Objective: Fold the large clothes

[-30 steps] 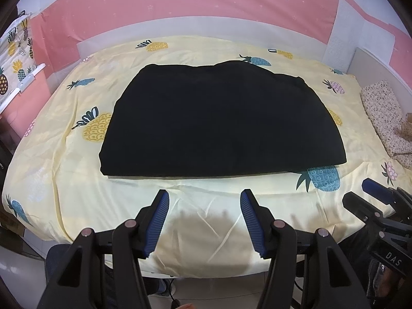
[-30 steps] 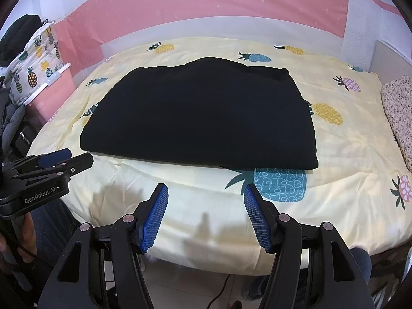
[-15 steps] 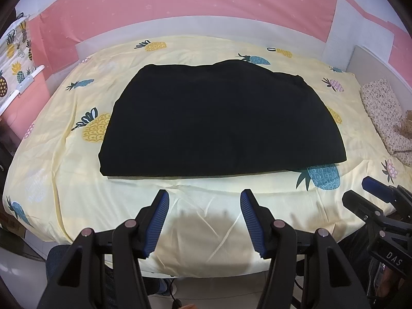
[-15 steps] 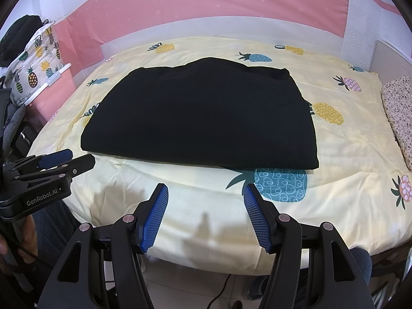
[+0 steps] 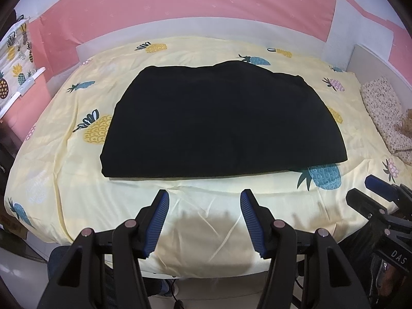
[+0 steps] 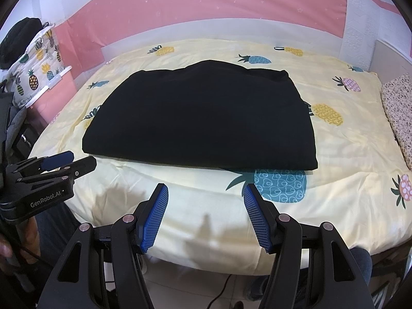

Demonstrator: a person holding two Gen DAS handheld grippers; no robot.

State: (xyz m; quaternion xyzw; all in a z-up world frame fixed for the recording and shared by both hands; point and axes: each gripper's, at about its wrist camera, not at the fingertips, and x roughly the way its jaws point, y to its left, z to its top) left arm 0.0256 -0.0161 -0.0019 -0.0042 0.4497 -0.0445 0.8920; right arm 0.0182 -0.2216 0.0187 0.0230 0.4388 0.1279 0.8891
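Note:
A black garment [image 5: 221, 123] lies folded flat in a broad rectangle on the yellow pineapple-print bed sheet [image 5: 51, 154]; it also shows in the right wrist view [image 6: 203, 121]. My left gripper [image 5: 204, 198] is open and empty, above the sheet just short of the garment's near edge. My right gripper [image 6: 206, 190] is open and empty, also short of the near edge, toward its right half. Each gripper shows at the side of the other's view: the right gripper at the right [image 5: 365, 193], the left gripper at the left [image 6: 74, 159].
A pink wall panel [image 5: 180, 7] backs the bed. A floral pillow [image 5: 383, 118] lies at the bed's right side. A pineapple-print cloth [image 6: 36, 64] hangs at the left with a dark item [image 6: 20, 36] on top. The bed's near edge drops to the floor [image 6: 195, 288].
Both grippers have drifted very slightly; the view has barely shifted. The garment has not moved and both grippers stay open.

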